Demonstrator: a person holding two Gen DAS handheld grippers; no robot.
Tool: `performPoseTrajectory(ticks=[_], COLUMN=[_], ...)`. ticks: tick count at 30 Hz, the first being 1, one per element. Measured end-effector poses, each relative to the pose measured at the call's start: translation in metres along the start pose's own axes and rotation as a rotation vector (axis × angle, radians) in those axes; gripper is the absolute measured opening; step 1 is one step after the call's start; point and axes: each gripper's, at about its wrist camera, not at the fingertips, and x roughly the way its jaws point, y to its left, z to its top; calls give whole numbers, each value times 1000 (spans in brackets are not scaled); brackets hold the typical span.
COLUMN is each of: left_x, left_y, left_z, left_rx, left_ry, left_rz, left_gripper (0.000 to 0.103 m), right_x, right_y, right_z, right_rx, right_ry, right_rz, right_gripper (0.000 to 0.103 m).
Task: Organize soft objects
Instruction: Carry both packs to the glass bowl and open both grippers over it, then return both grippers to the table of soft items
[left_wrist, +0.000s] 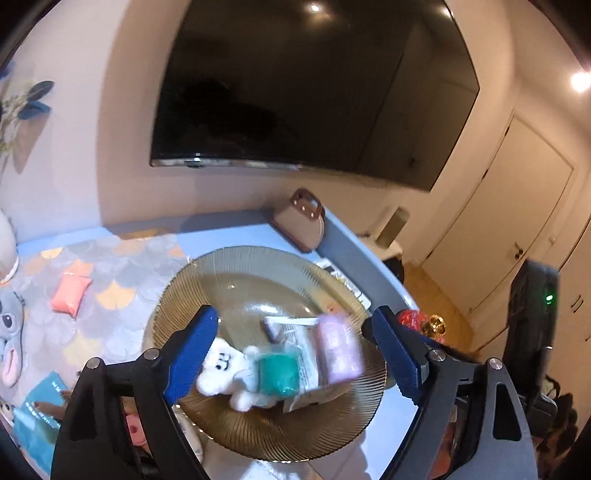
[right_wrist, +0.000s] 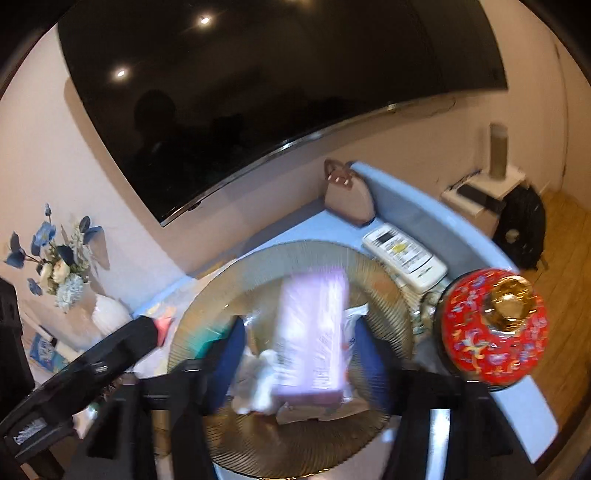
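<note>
A ribbed amber glass plate (left_wrist: 229, 266) holds a white plush toy (left_wrist: 221, 369), a teal pack (left_wrist: 279, 373), a clear bag with printed paper (left_wrist: 295, 328) and a blurred lilac pack (left_wrist: 338, 347). My left gripper (left_wrist: 295, 354) hangs over the plate, open wide, its blue pads (left_wrist: 194, 354) either side of the pile and touching nothing. In the right wrist view my right gripper (right_wrist: 299, 354) is open over the same plate (right_wrist: 369, 266). The lilac pack (right_wrist: 314, 332) lies blurred between its pads (right_wrist: 231, 350) with a gap on the left side.
An orange pack (left_wrist: 70, 293) and a grey plush (left_wrist: 11, 332) lie left on the scale-patterned mat. A handbag (left_wrist: 301, 221) and a remote (right_wrist: 404, 254) sit behind the plate. A red lidded jar (right_wrist: 491, 328) stands at its right, a flower vase (right_wrist: 107, 314) at its left.
</note>
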Motion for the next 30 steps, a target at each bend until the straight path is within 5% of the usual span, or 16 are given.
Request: performPoseTrajectory(ticks=[12,17,24,30], left_x=[-81,-121,-159,-197], left_y=[9,28,54,103], left_z=[-45,-77,-139,-175], left_rx=[34,31,93,38], left_ry=[-17,-13,79,72], left_rz=[-23,-21,-24,27], left_gripper=[85,85,85,85], right_x=[-53,-66,-55,-64], right_y=[12,54,112,160], right_z=[-43,-84,-151,-185], right_rx=[9,-81,-196,-321], right_ry=[-16,13,199,207], right_rz=[50,83,74,62], right_gripper=[63,63,63,63])
